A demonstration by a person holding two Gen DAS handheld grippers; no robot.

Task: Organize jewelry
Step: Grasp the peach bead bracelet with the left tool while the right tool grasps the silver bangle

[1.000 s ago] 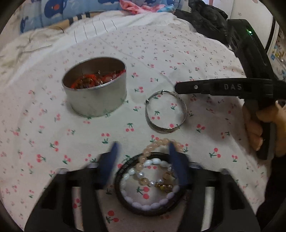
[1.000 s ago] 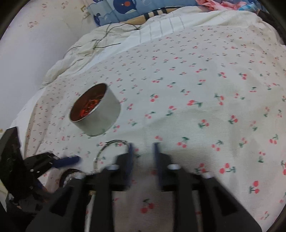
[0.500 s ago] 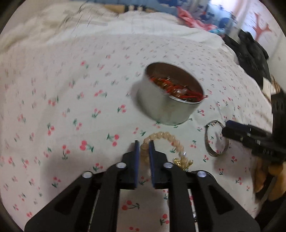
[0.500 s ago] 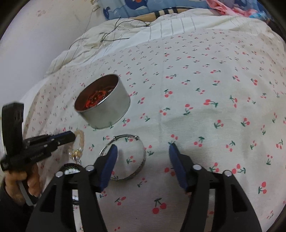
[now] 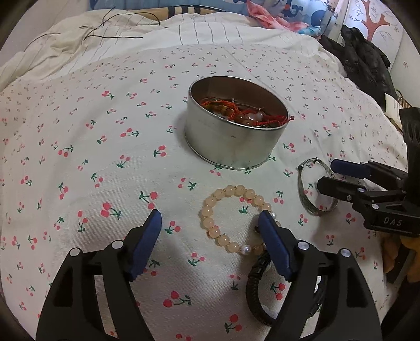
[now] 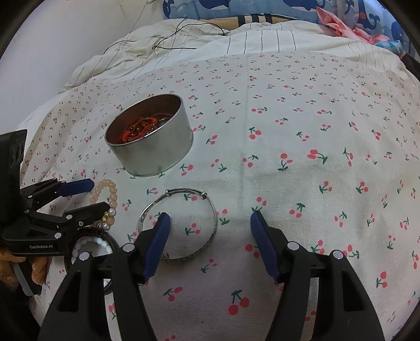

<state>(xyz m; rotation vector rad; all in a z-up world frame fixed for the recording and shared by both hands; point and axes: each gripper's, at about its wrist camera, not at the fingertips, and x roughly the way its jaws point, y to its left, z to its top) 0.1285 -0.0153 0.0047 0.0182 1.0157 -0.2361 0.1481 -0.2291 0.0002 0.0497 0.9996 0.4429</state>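
- A peach bead bracelet point(image 5: 231, 217) lay flat on the cherry-print bedsheet point(image 5: 105, 147), just on the near side of the round metal tin point(image 5: 233, 139).
- The left tongs point(image 5: 210, 223) stood wide open and empty; the right-hand blue pad point(image 5: 273, 244) overlapped the bracelet's pearl end, the other pad sat apart on bare sheet.
- A dark braided bangle point(image 5: 256, 288) with a string of white beads point(image 6: 86, 244) inside lay near the bed's near edge, partly hidden under the left tongs.
- A silver bangle point(image 6: 178, 223) lay flat on the sheet, near the tin and beside the bead bracelet.
- The right tongs point(image 6: 210, 233) were wide open and empty; the left pad point(image 6: 157, 241) sat over the bangle's near-left rim, the other pad outside the ring. Whether either touched it could not be told.
- The tin stood upright toward the middle of the bed, holding red cord and bead jewelry point(image 5: 241, 112).
- At the far edge of the bed lay a striped cream quilt point(image 6: 236, 39) with a thin black cable point(image 6: 178, 39), and behind it a blue whale-print pillow point(image 6: 262, 8).
- Dark clothing point(image 5: 367, 60) was piled at the bed's far right corner.
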